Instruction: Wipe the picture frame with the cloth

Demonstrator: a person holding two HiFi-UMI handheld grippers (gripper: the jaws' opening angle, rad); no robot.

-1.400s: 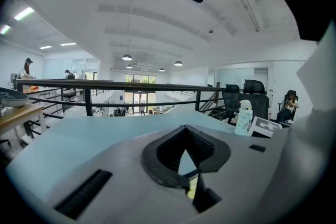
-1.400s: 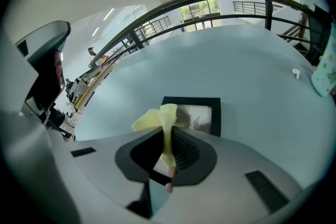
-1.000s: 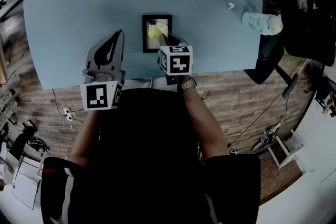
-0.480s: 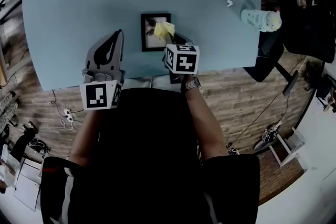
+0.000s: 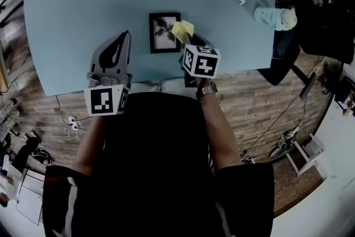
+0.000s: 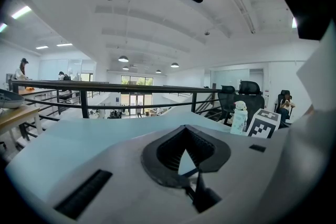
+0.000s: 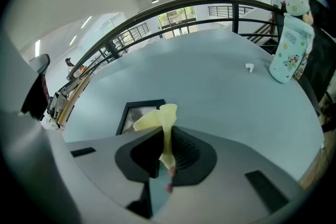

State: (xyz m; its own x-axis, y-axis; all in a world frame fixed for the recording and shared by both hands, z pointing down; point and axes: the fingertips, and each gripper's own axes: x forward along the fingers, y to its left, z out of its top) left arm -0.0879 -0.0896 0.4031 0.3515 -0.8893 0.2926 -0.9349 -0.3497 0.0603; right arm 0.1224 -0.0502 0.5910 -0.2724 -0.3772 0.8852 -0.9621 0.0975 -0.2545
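No readable text, brand or number anywhere. The right marker cube (image 5: pixel 200 60), behind the right claw (image 5: pixel 186 37), carries only black-and-white square code patterns, no letters; same for the left marker cube (image 5: pixel 106 101) behind the left claw (image 5: pixel 124 36). Bottle (image 5: pixel 274 18), well off to the right claw's right: print too small to read. Cloth (image 5: pixel 182 29) in the right claw: no label.

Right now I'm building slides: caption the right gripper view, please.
Right gripper pinches a yellow cloth by a black picture frame on a blue table.
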